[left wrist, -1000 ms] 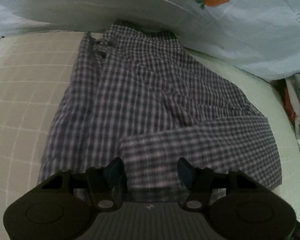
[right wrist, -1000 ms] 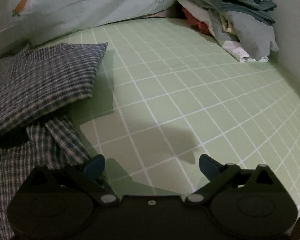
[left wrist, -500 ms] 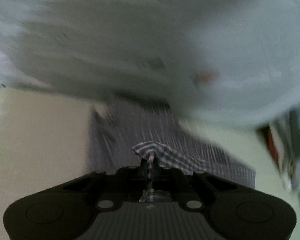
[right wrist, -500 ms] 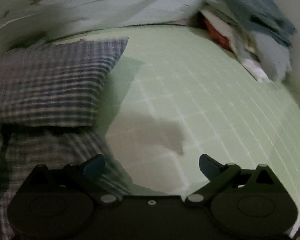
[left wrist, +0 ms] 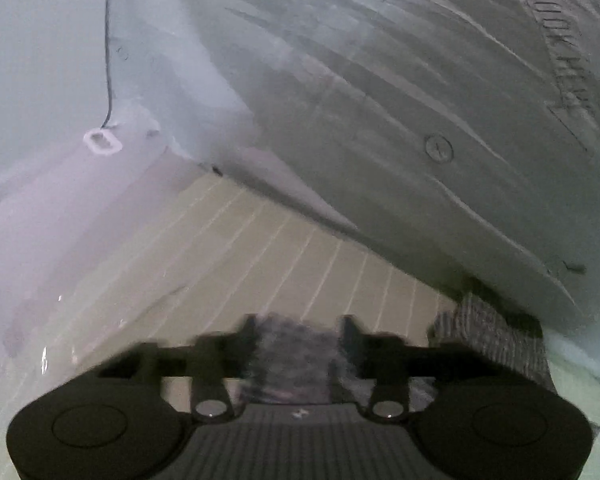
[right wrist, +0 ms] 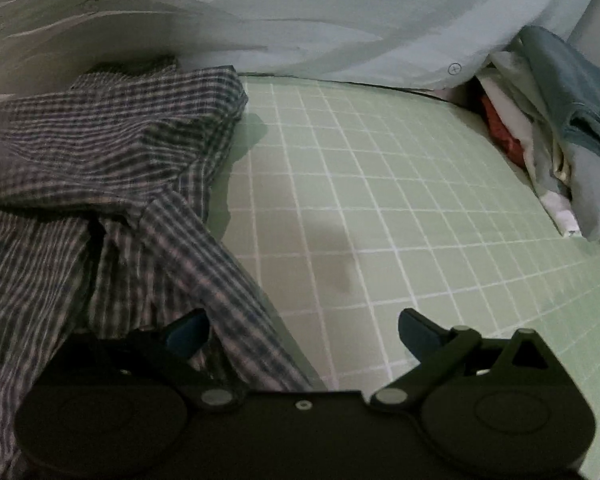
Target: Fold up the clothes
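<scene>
The checked shirt (right wrist: 112, 152) lies crumpled on the left of the green grid sheet (right wrist: 380, 200). One strip of it runs down across the left finger of my right gripper (right wrist: 300, 332), which stands open, its right finger over bare sheet. In the left wrist view, my left gripper (left wrist: 300, 336) is blurred and its jaws are opening. A blurred fold of the checked shirt (left wrist: 296, 352) sits between the parted fingers, not pinched. More of the shirt is bunched at the right under the quilt's edge.
A pale quilt with carrot prints (left wrist: 380, 120) hangs over the far side of the bed. A pile of clothes (right wrist: 560, 140) sits at the right by the wall. A thin dark cable with a white loop (left wrist: 102, 142) hangs at the left.
My left gripper shut on a fold of the checked shirt, carried it up and toward the quilt, and now its fingers are apart again. The right gripper shifted left onto the shirt's edge.
</scene>
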